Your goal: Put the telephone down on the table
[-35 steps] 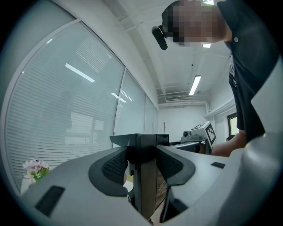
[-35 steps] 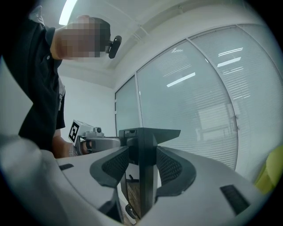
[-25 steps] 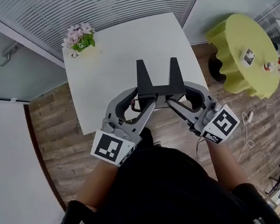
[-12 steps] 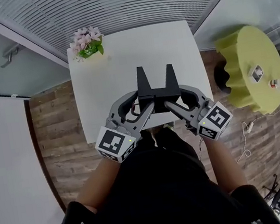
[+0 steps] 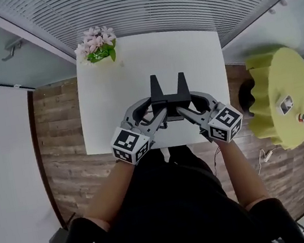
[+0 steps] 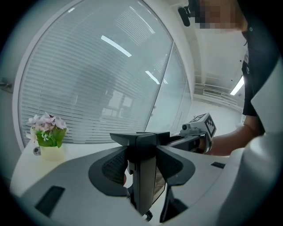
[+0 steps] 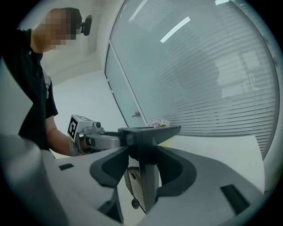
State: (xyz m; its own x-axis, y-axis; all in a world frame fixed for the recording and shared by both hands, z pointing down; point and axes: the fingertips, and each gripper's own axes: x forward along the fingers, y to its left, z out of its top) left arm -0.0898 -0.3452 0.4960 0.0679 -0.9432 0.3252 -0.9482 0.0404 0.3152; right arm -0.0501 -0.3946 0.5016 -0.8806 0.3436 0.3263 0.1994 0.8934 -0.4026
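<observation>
The telephone [image 5: 168, 93] is a black unit with two upright prongs, held over the near half of the white table [image 5: 127, 76]. My left gripper [image 5: 159, 113] is shut on its left side and my right gripper [image 5: 182, 109] is shut on its right side. In the left gripper view the telephone [image 6: 144, 176] stands edge-on, clamped between the two grey pads, with the right gripper [image 6: 196, 134] beyond it. The right gripper view shows the telephone [image 7: 148, 178] pinched the same way, with the left gripper [image 7: 95, 134] behind it. Whether its base touches the table is hidden.
A pot of pink flowers [image 5: 96, 44] stands at the table's far left corner. A yellow-green round table [image 5: 283, 97] with small items is to the right on the wood floor. A glass wall with blinds runs behind the table.
The person has moved closer to the table. The telephone, still clamped by both grippers, now hangs further over the tabletop and looks lower.
</observation>
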